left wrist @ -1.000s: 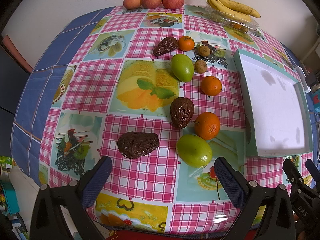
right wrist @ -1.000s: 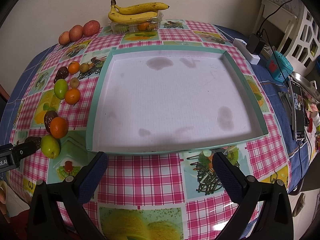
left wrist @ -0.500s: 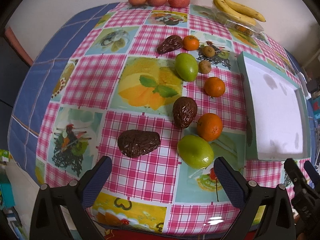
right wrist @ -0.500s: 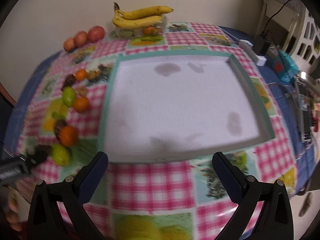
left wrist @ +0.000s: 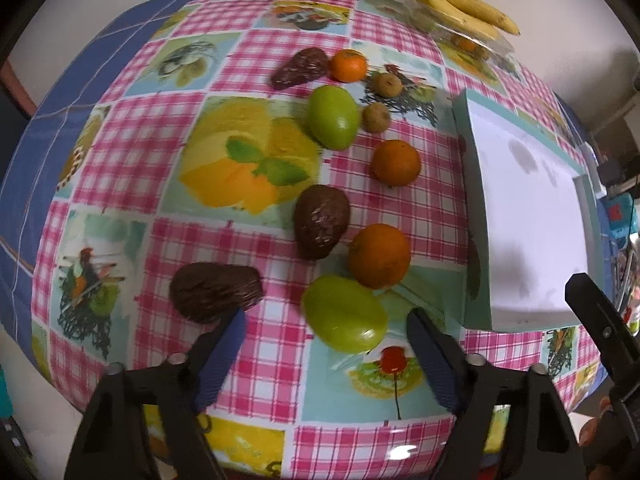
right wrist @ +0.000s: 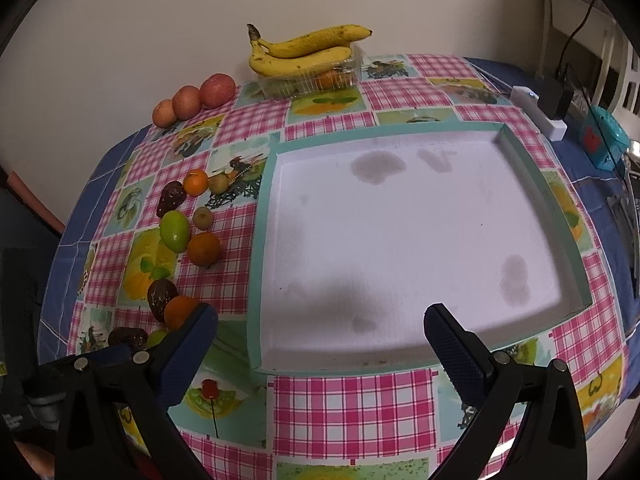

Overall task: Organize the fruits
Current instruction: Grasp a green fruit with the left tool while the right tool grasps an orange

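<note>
Loose fruit lies on a checked tablecloth. In the left wrist view a near green fruit [left wrist: 344,314] sits just ahead of my open left gripper [left wrist: 326,350], between its blue-padded fingers and untouched. Around it are a dark avocado [left wrist: 214,296] at the left, another avocado [left wrist: 321,221], and an orange [left wrist: 379,256]. Farther back lie a second orange [left wrist: 396,162], a second green fruit [left wrist: 333,117], two small brown fruits [left wrist: 376,117] and a mandarin [left wrist: 348,65]. My right gripper [right wrist: 320,344] hangs open over the near edge of the empty teal-rimmed white tray [right wrist: 568,248].
Three apples [right wrist: 194,98] line the far wall. Bananas [right wrist: 304,50] rest on a clear plastic box [right wrist: 320,78] at the back. A white charger [right wrist: 540,110] and a teal device [right wrist: 604,142] sit right of the tray. The table edge drops off at the left.
My left gripper has moved forward and down toward the near green fruit, which now sits between its fingers. The right gripper has risen and tilted, showing more of the tray.
</note>
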Demonstrator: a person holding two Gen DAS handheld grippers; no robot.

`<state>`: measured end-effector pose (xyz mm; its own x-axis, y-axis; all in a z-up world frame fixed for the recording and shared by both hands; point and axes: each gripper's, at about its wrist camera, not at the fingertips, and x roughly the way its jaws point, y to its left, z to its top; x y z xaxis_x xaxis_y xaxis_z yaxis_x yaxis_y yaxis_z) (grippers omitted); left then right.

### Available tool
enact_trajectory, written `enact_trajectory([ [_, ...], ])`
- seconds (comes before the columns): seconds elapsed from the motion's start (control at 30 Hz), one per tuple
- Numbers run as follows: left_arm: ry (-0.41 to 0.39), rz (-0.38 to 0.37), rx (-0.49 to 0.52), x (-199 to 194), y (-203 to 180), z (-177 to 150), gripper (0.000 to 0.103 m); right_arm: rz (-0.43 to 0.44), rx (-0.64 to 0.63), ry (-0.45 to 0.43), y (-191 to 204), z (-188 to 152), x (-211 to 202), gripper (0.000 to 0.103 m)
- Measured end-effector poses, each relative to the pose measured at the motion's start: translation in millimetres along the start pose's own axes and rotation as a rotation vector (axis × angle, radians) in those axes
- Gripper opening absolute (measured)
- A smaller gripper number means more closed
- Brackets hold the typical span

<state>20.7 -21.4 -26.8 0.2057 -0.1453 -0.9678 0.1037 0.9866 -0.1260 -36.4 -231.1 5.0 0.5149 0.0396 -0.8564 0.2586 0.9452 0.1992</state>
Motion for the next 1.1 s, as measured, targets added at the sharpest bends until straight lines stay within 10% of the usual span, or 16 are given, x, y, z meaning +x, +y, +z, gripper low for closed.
enact_trajectory([
  [0.23, 0.005, -0.005, 0.036, 10.4, -13.2, 8.4, 0.049, 0.002, 0.017, 0.008, -1.2, 8.5, 7.3, 0.102],
  [0.57, -0.023, -0.085, -0.089, -2.0, 14.9, 12.2, 0.048, 0.076, -0.028, -0.027, 34.0, 19.7, 6.8, 0.101],
  [1.1, -0.137, -0.074, -0.329, -18.2, 82.4, 24.2, 0.048, 0.152, -0.144, 0.087, 87.6, 7.7, 42.5, 0.056],
])
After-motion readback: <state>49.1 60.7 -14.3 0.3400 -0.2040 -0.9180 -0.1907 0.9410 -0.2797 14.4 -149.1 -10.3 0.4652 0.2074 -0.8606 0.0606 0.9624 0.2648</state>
